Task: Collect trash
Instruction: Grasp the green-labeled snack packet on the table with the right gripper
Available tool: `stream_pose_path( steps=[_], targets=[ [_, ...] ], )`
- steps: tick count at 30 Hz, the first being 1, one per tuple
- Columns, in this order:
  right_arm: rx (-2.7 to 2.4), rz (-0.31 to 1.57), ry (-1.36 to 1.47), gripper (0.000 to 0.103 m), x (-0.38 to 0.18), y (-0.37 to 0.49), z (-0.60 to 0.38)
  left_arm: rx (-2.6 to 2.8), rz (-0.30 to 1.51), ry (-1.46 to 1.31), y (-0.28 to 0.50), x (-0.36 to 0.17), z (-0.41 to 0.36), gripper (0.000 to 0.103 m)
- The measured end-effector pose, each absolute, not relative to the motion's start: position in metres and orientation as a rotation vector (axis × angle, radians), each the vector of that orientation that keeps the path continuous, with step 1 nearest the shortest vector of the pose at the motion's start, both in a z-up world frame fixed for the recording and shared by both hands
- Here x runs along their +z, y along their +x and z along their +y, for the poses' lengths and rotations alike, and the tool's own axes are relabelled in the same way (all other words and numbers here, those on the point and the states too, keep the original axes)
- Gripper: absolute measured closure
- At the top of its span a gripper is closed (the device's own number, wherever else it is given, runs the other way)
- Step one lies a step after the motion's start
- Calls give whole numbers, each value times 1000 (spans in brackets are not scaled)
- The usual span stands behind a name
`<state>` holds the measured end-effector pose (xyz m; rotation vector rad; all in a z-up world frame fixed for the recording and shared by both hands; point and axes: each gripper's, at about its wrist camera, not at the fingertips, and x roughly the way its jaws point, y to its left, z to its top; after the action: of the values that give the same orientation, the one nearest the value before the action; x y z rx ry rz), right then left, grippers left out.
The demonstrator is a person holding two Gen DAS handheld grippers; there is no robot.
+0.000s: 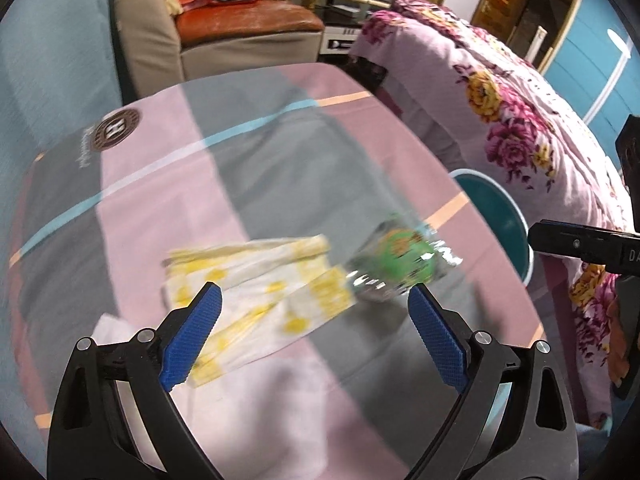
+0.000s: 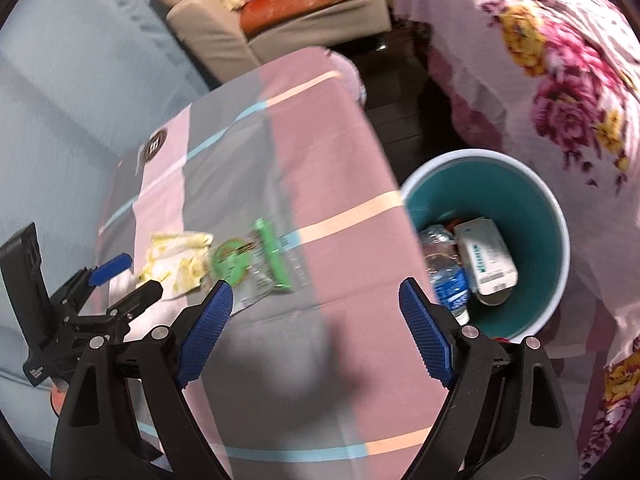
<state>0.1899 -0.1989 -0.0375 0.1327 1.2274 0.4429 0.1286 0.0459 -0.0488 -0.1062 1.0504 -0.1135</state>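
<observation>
A crumpled white-and-yellow wrapper (image 1: 256,292) and a clear plastic wrapper with green print (image 1: 400,264) lie side by side on the cloth-covered table (image 1: 224,160). My left gripper (image 1: 316,300) is open and empty just above the yellow wrapper. My right gripper (image 2: 316,292) is open and empty, over the table near its right edge. In the right wrist view the yellow wrapper (image 2: 176,256) and green wrapper (image 2: 256,264) lie ahead to the left, with the left gripper (image 2: 120,276) beside them. A teal bin (image 2: 532,208) beside the table holds a bottle (image 2: 448,276) and a white box (image 2: 486,256).
A floral blanket (image 1: 520,128) covers furniture to the right of the bin (image 1: 496,216). A beige sofa with an orange cushion (image 1: 248,20) stands behind the table. A light blue surface (image 2: 80,80) lies to the left. A white tissue (image 1: 116,328) lies near the left fingers.
</observation>
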Motion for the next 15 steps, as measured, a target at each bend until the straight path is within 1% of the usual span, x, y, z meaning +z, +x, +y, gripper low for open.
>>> stream_pose_path(
  steps=[9,15],
  targets=[
    [477,1360,142,21,-64,184,-149,-83,1048,-140,114,-60,90,8],
    [456,1400,137,21,-82,191,-127,-79,1053,-172,115,-67,110,8]
  ],
)
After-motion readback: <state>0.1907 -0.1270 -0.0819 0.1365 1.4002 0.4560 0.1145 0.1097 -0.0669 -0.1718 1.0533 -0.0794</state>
